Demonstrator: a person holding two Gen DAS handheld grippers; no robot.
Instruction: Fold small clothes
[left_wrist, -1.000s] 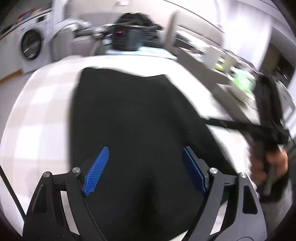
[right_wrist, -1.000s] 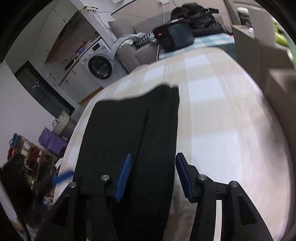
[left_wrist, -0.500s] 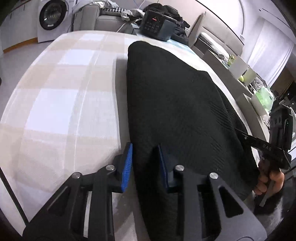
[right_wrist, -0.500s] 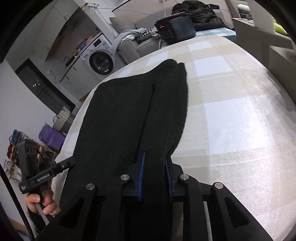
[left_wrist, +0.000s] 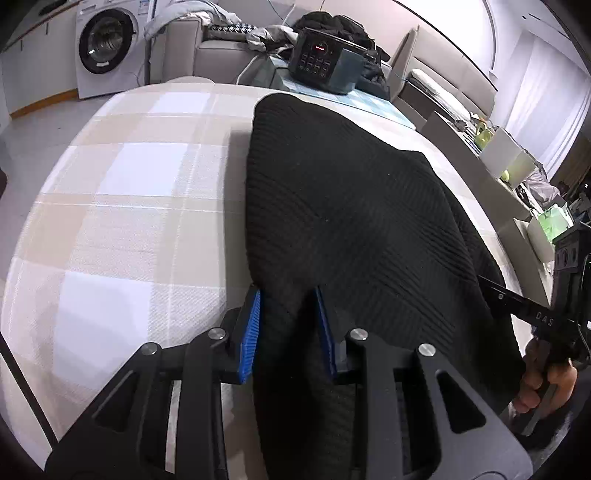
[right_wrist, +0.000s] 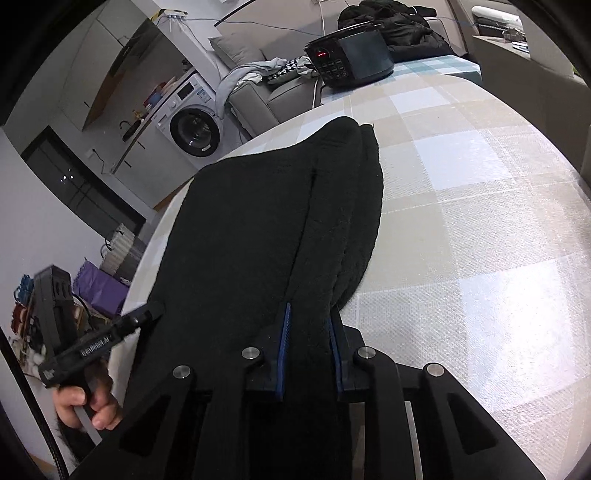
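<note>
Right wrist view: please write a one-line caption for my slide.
Right gripper pinching the near edge of a black knit garment lying on a checked tablecloth.

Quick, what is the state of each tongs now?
Left tongs: closed on the black knit garment.
Right tongs: closed on the same garment.

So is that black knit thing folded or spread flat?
Folded, at least partly: the black garment shows stacked layered edges along its right side on the checked tablecloth.
</note>
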